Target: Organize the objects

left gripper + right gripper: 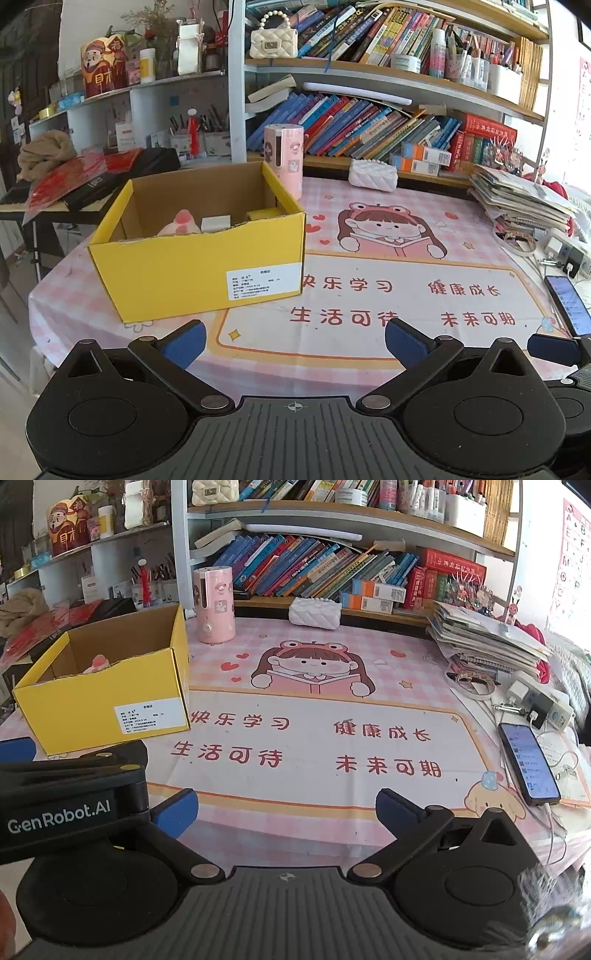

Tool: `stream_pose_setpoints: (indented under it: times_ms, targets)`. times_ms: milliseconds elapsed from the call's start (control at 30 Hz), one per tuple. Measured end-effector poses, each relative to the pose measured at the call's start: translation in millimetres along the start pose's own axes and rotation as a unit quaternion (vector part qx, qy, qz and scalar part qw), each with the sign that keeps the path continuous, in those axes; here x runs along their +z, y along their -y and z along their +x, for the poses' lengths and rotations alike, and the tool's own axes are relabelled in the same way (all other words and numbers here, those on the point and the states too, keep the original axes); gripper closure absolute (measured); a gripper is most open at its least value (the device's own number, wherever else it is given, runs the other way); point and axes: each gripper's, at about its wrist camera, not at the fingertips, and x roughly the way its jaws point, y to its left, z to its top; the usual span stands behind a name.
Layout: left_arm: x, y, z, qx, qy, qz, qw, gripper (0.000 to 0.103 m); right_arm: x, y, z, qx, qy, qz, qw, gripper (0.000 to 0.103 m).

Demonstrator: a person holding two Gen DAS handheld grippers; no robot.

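While both hands hover empty | left gripper [293, 341] and right gripper [286, 810] fingers spread wide | next: reach the pink canister [214, 603] at 11 o'clock, grip mid-body, lower into yellow box [199, 266].

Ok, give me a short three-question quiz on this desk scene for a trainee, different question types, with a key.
1. True or false: the yellow cardboard box is empty.
2. What stands right behind the box? A) pink cylindrical holder B) black smartphone C) white quilted pouch
3. Fill in: both the left gripper and right gripper have their fingers ____.

Key: 1 false, a pink plush toy and small boxes lie inside; 2 A; 3 open.
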Motion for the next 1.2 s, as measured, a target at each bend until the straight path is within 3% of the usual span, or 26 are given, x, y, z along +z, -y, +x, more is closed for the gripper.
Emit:
stream_pose_setpoints:
  times_ms: [1200]
  targets:
    - [-0.7,-5.1,9.6,0.001,-0.017,-0.007,0.9998,0.000,0.4,0.5,7.8,-0.004,-0.012,-0.007,1.000,0.000]
